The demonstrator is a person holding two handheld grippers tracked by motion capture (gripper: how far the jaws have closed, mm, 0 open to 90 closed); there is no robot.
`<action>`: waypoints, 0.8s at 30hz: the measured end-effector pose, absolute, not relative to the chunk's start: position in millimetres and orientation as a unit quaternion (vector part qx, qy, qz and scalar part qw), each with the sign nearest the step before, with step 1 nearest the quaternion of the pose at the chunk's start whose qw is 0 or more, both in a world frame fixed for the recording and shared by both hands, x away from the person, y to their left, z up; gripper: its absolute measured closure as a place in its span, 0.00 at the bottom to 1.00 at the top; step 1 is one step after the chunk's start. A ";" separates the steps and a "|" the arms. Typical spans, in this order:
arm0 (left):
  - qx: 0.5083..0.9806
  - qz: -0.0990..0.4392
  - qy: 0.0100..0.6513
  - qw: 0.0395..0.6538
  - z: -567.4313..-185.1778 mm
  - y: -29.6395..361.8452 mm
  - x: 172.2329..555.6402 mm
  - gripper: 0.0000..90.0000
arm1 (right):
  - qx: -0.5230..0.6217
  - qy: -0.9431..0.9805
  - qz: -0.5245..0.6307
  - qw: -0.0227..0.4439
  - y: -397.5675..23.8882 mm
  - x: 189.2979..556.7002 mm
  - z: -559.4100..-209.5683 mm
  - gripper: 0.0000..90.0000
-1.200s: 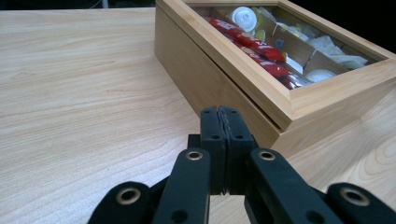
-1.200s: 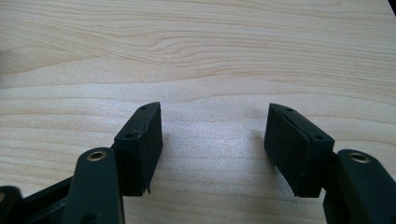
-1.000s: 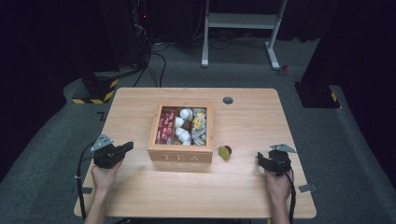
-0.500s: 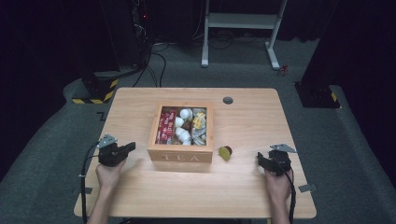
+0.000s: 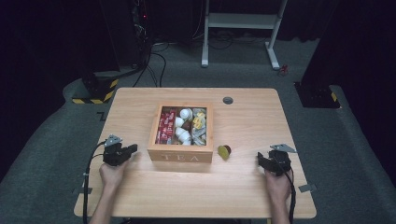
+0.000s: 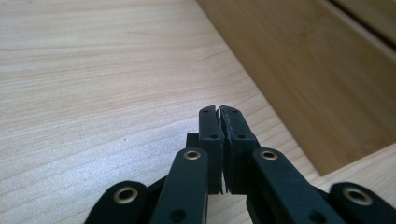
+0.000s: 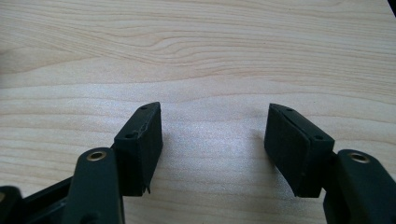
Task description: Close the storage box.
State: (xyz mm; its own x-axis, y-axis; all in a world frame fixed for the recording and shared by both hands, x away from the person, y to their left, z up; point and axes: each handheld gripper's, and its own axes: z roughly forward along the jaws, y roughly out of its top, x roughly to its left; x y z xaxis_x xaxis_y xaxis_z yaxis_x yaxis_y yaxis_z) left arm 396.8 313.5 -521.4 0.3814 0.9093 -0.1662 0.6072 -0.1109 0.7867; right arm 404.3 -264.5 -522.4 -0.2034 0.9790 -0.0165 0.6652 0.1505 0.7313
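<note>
While both tongs rest low near the front edge of the table (image 5: 140, 196), nothing is in hand yet. My left gripper (image 5: 132, 149) has its jaws shut flat together, empty, with the tips just off the front left corner of the tea box (image 5: 180, 157); in the left gripper view the closed tips (image 6: 219, 116) point along the box's side wall (image 6: 317, 79). My right gripper (image 5: 260, 161) stands with jaws apart, nothing between the pads (image 7: 142, 140), bare wood under them.

The loose piece is a small round capsule (image 5: 224, 151), yellow-green with a dark red end, lying on the table just right of the box's front right corner, between the box and my right gripper. The box itself sits mid-table, lid off, its compartments holding red sachets (image 5: 166, 125), white capsules (image 5: 183, 126) and yellowish packets (image 5: 200, 125).

Judgement: the step is picking up that stray capsule and dropping it in with its kind. Right gripper is nearer and already spread, so it should do the work.

Notes for doing it well:
- Come in low from the right, jaws straddling the capsule's round body, not its ends; it looks likely to roll.
- Close gently; a hard pinch may squirt it toward the box wall.
- Lift clear of the box rim before crossing over.
- Left stays beside the box to steady it if nudged.
</note>
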 end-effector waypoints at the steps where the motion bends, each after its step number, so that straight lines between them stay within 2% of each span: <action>1: 0.725 0.185 0.524 0.406 -522.4 313.3 397.3 0.97 | 0.576 0.713 0.305 0.258 -264.5 404.3 -522.4 0.41; 12: 0.739 0.193 0.519 0.383 -527.8 304.3 397.8 0.92 | 0.577 0.713 0.305 0.257 -264.4 404.2 -522.4 0.41; 16: 0.746 0.212 0.511 0.371 -527.4 296.1 395.9 0.71 | 0.576 0.713 0.305 0.257 -264.6 404.4 -522.5 0.41; 19: 0.745 0.214 0.514 0.368 -527.6 293.9 396.0 0.59 | 0.577 0.713 0.305 0.257 -264.5 404.3 -522.4 0.41; 21: 0.745 0.214 0.514 0.367 -527.7 292.9 396.0 0.52 | 0.576 0.713 0.305 0.258 -264.6 404.4 -522.5 0.41; 24: 0.748 0.220 0.512 0.361 -527.7 290.6 395.5 0.49 | 0.576 0.714 0.305 0.258 -264.7 404.4 -522.5 0.41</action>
State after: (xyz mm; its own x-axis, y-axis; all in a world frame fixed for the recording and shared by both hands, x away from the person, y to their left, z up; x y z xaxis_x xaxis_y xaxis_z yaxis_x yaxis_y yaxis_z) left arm 395.5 290.6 -527.7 0.3795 0.9243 -0.0401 0.6072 -0.2162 0.7646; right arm 404.4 -264.7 -522.5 -0.2040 0.9788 -0.0164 0.6649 0.1508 0.7316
